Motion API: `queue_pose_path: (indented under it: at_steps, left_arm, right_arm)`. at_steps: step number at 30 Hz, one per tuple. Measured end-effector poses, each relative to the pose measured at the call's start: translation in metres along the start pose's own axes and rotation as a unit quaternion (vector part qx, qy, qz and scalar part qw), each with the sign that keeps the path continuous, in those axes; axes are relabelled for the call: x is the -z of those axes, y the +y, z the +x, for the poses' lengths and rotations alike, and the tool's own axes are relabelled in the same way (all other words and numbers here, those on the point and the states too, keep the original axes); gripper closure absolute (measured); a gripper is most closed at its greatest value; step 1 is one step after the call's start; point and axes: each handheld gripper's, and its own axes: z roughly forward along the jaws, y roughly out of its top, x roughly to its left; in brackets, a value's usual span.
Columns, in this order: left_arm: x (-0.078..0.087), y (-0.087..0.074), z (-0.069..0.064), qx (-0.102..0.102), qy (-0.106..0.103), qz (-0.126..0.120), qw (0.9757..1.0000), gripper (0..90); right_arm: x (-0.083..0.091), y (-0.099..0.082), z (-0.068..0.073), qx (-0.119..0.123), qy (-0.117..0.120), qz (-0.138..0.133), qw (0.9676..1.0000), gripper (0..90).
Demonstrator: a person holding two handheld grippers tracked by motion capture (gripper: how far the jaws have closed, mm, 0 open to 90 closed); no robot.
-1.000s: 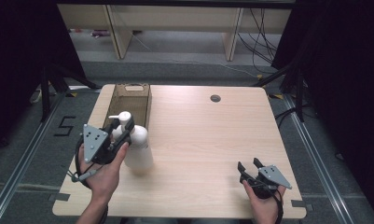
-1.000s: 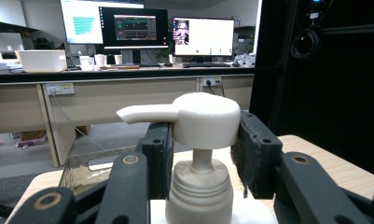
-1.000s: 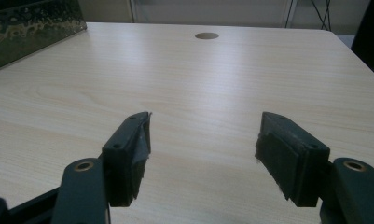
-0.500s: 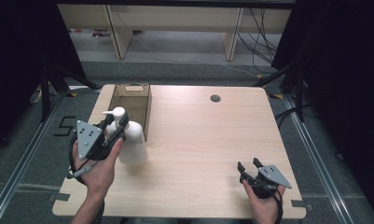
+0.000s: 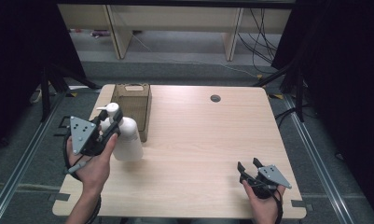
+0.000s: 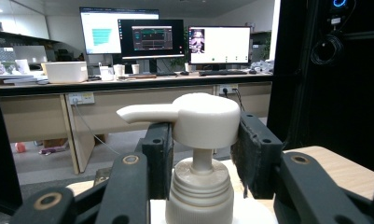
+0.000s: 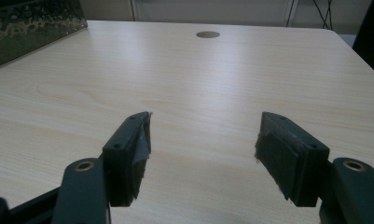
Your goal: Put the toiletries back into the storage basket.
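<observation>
High view: the left tool (image 5: 111, 125) is gripping a white pump bottle (image 5: 127, 138) at its pump head, beside a dark open box (image 5: 137, 108) on the left part of the worktop (image 5: 208, 140). The bottle's base is sitting at or just over the wood; contact cannot be told. The right tool (image 5: 248, 168) is resting near the front right corner, well apart from the bottle, its jaws standing apart on nothing. A round hole (image 5: 215, 98) is lying near the far edge.

Left gripper view: the left tool (image 6: 204, 142) is clamping the bottle's pump head (image 6: 198, 119), one pad pressing on each side. The nozzle is pointing to the left of the frame, over the left jaw. Monitors (image 6: 152, 37) are glowing on a desk behind.

Right gripper view: the right tool (image 7: 203, 151) is holding its jaws apart over bare worktop (image 7: 212, 88), with the hole (image 7: 208, 34) ahead and the box (image 7: 33, 25) at upper left.
</observation>
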Motion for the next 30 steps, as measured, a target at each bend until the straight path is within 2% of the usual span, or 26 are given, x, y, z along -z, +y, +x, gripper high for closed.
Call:
queue_pose_path:
  at_steps: [8,11,23,24,26,30]
  left_arm:
    - [-0.002,0.004,0.004,-0.001,0.005,-0.006,1.0000,59.5]
    - [-0.003,0.006,0.006,-0.002,0.007,-0.007,1.0000,59.5]
    - [-0.006,0.014,0.013,-0.005,0.016,-0.016,0.9997,59.6]
    - [-0.006,0.014,0.014,-0.004,0.017,-0.018,0.9997,59.6]
    - [-0.007,0.015,0.015,-0.005,0.018,-0.020,0.9996,59.5]
    - [-0.007,0.019,0.018,-0.006,0.023,-0.025,0.9994,59.6]
  right_arm:
    - [-0.001,0.000,-0.001,0.004,-0.001,-0.004,1.0000,35.6]
    - [0.001,0.000,0.000,0.003,-0.006,0.003,1.0000,35.6]
    - [0.000,0.000,0.000,0.001,-0.001,0.001,1.0000,35.6]
    - [0.000,0.000,0.001,-0.005,0.004,0.001,1.0000,35.6]
    - [0.000,0.000,0.000,0.004,-0.005,-0.002,1.0000,35.6]
    - [0.000,0.000,0.000,0.000,0.000,0.000,1.0000,35.6]
